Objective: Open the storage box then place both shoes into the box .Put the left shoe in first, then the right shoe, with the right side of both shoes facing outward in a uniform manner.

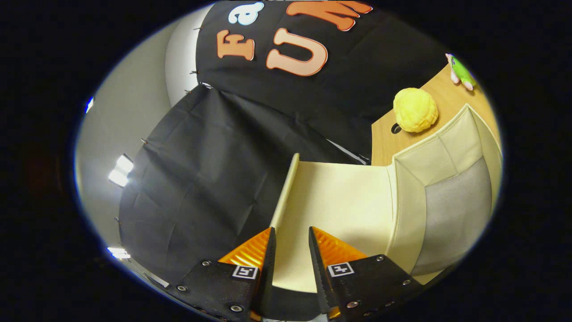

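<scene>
The cream storage box (447,147) stands open on a wooden table (384,143), its grey inside floor (456,214) in sight to the right of the fingers. Its lid (339,197) is swung up and reaches from the box's edge toward me. The lid's front lip runs down between the two fingers. My gripper (290,235) is closed to a narrow gap with one finger on each side of that lip, so it holds the lid.
A yellow plush ball (415,109) lies on the table just behind the box, next to a small round hole (396,129). A green toy (462,71) lies farther back. Black cloth (214,170) hangs left of and behind the lid.
</scene>
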A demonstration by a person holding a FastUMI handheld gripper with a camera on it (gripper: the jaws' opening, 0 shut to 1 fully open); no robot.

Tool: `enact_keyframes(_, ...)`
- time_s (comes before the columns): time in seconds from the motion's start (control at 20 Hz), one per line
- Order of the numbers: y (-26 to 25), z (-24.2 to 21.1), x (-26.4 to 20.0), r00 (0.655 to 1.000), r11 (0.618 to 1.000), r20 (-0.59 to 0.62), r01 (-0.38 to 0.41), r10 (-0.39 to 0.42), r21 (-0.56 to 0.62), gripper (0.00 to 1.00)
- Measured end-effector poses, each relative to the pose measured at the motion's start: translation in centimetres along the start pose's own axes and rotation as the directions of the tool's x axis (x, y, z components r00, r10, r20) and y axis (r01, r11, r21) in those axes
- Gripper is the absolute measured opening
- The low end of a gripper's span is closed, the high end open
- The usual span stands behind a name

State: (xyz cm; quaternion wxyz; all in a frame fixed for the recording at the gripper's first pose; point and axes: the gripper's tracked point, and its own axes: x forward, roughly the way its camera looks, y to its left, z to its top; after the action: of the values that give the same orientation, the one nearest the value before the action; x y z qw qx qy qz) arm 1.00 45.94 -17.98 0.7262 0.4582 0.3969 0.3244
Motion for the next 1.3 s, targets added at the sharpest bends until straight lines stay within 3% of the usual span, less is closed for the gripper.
enact_keyframes(0.05, 0.0, -0.1, -0.2, 1.000, 1.000, -0.006, -0.006, 0.006, -0.005, 0.49)
enact_keyframes(0.25, -1.3, 1.9, -3.9, 0.997, 0.996, 0.065, 0.038, -0.033, -0.081, 0.62)
enact_keyframes(0.45, -2.5, 4.8, -8.5, 0.988, 0.995, 0.143, 0.066, -0.054, -0.080, 0.72)
enact_keyframes(0.65, -6.4, 8.1, -13.4, 0.953, 0.966, 0.255, 0.206, -0.162, -0.156, 0.82)
enact_keyframes(0.8, -10.4, 9.5, -17.0, 0.910, 0.918, 0.311, 0.344, -0.275, -0.196, 0.88)
enact_keyframes(1.0, -16.3, 10.0, -21.3, 0.829, 0.800, 0.339, 0.538, -0.445, -0.266, 0.94)
enact_keyframes(1.3, -22.6, 8.7, -26.2, 0.733, 0.684, 0.290, 0.679, -0.615, -0.265, 0.95)
